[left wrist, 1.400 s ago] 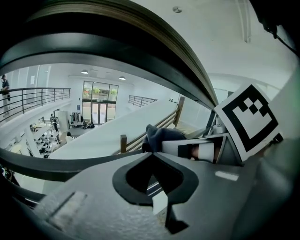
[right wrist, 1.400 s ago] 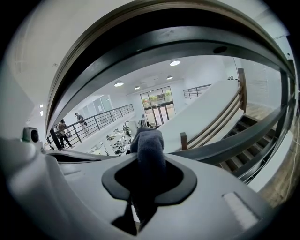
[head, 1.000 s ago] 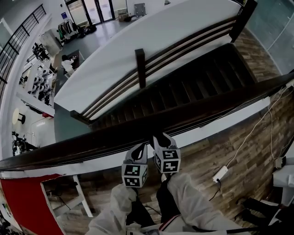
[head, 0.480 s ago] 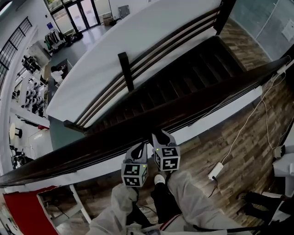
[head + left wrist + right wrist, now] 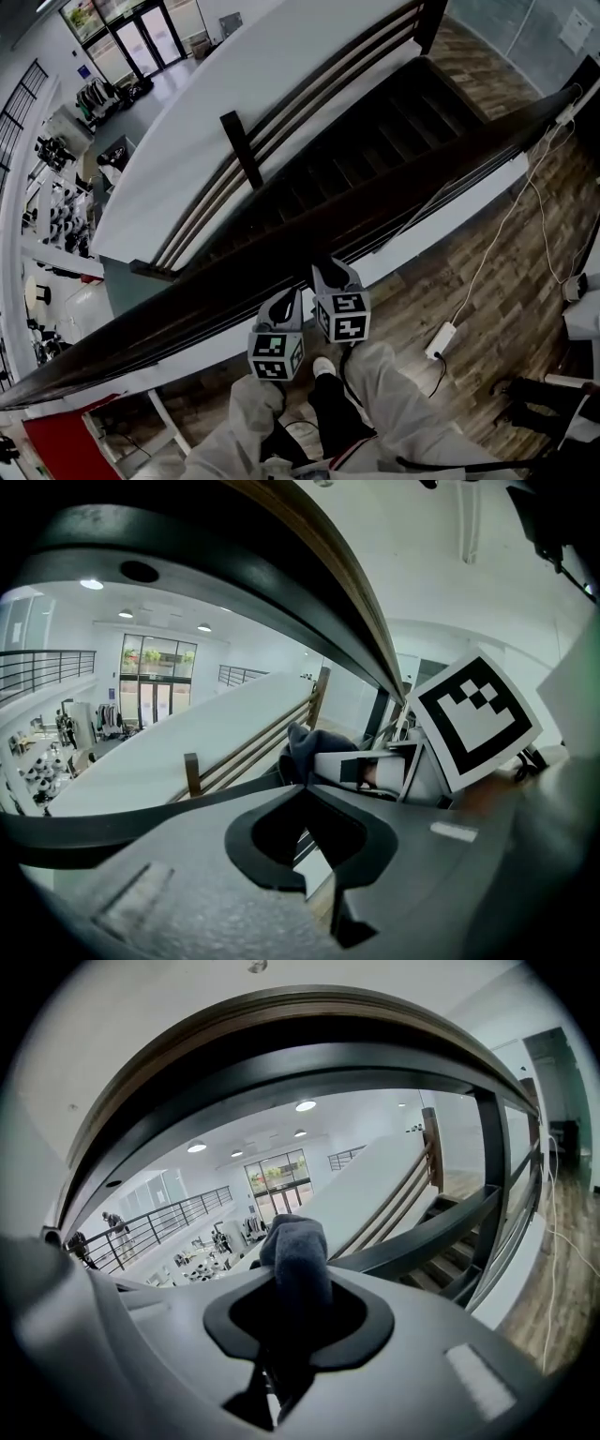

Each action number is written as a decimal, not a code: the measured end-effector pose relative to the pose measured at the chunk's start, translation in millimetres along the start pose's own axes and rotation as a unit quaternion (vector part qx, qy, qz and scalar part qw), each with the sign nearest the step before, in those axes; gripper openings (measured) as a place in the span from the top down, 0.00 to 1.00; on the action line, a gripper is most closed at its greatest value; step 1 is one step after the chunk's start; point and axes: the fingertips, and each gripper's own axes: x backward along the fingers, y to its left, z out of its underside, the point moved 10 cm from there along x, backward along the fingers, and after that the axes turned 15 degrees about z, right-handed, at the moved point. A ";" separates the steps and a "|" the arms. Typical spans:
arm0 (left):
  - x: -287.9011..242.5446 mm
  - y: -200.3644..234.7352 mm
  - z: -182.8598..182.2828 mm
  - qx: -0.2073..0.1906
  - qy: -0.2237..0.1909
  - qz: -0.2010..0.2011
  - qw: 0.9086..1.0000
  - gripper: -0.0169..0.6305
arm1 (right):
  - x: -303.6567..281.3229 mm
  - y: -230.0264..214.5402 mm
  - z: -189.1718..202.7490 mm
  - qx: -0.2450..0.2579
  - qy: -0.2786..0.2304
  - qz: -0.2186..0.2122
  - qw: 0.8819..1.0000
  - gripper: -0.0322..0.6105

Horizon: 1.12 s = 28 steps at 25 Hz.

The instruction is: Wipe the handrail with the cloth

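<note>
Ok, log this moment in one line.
right gripper: shut on cloth | left gripper: shut, empty | both at handrail | cloth-rail contact: cannot tell

A dark staircase (image 5: 375, 141) descends beside wood-plank floor (image 5: 459, 281) toward bright glass doors (image 5: 150, 37).

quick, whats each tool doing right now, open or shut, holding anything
Left tool: closed, nothing between its jaws.
Right tool: closed on the dark cloth.
</note>
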 end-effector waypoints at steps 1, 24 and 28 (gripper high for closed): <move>-5.4 -2.8 -0.9 -0.002 0.001 0.003 1.000 0.97 | -1.2 -6.1 -1.2 -0.002 -0.002 0.003 1.000 0.84; -140.6 -60.6 -32.0 -0.024 0.018 0.091 0.995 0.97 | -31.9 -150.9 -35.8 -0.032 -0.035 0.085 0.995 0.84; -155.4 -67.0 -38.0 -0.027 0.017 0.102 0.994 0.97 | -36.2 -175.5 -41.0 -0.035 -0.039 0.102 0.993 0.84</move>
